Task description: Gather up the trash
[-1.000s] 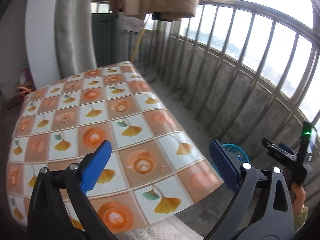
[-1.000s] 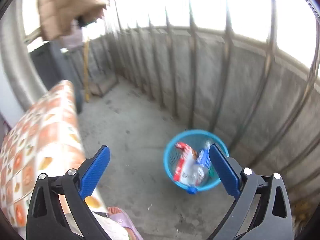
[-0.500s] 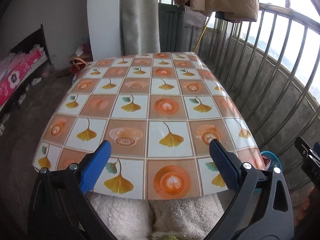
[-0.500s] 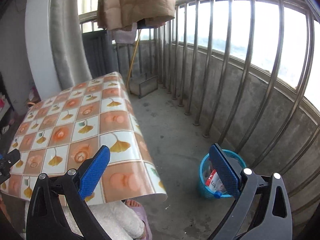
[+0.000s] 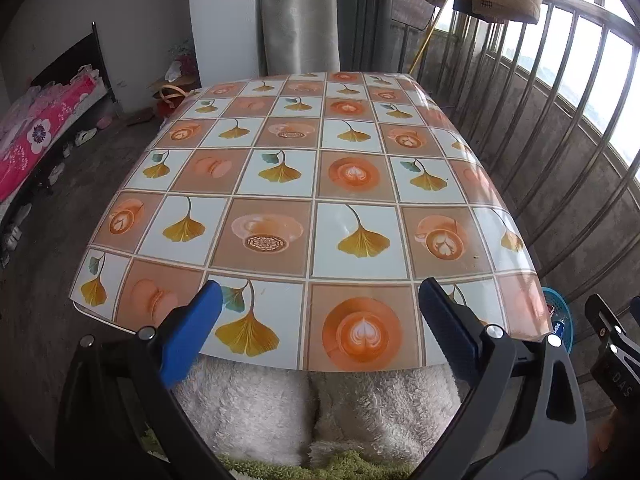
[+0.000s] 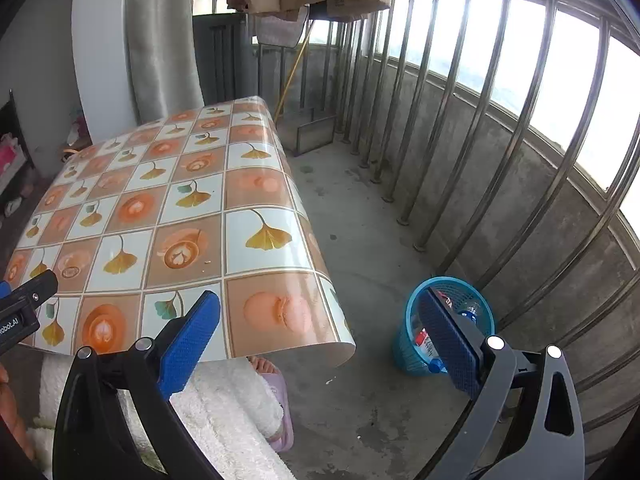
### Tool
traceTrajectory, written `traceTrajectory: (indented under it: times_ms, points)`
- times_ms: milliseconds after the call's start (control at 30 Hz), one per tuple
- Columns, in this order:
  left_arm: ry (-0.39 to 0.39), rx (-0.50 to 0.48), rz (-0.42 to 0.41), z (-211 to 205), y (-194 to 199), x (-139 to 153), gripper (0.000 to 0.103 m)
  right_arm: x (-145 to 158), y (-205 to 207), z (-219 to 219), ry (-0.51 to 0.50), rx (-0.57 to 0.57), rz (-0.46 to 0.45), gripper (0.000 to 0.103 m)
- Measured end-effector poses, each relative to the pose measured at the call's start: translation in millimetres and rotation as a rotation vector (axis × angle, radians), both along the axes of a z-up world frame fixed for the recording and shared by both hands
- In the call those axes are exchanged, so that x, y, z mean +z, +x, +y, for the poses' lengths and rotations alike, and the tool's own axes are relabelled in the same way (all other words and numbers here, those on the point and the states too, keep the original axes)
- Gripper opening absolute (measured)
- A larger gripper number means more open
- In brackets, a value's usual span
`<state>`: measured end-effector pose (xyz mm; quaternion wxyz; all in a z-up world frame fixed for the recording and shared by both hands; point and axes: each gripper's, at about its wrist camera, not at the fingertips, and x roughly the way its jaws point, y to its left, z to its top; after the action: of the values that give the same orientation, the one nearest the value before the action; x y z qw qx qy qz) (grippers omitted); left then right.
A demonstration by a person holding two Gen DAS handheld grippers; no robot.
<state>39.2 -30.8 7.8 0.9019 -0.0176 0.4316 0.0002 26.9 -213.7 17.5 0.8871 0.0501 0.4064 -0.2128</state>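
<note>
Your worktop fills mid-frame, patterned cloth bare. Both your left gripper and right gripper gape wide, holding nothing. Trash sits in the blue basket, lower right.

A: Any readable text?
B: Little. In the right wrist view, white letters "obot.AI" sit on the black body of the left gripper at the left edge, first letter cut off.
A: Left wrist view?
B: White "DAS" on the black body of the right gripper at the right edge.
A: Wrappers in the blue trash basket?
B: Red-and-white printing, too small to read.
</note>
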Motion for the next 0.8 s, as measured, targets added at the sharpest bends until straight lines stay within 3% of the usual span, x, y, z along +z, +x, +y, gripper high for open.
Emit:
traceTrajectory:
  times_ms: [800]
  points:
    - [0.021,0.003,0.001,5.0,-2.6,1.7,0.094,0.6,-3.4,4.1,0.001,0.012,0.008,0.096]
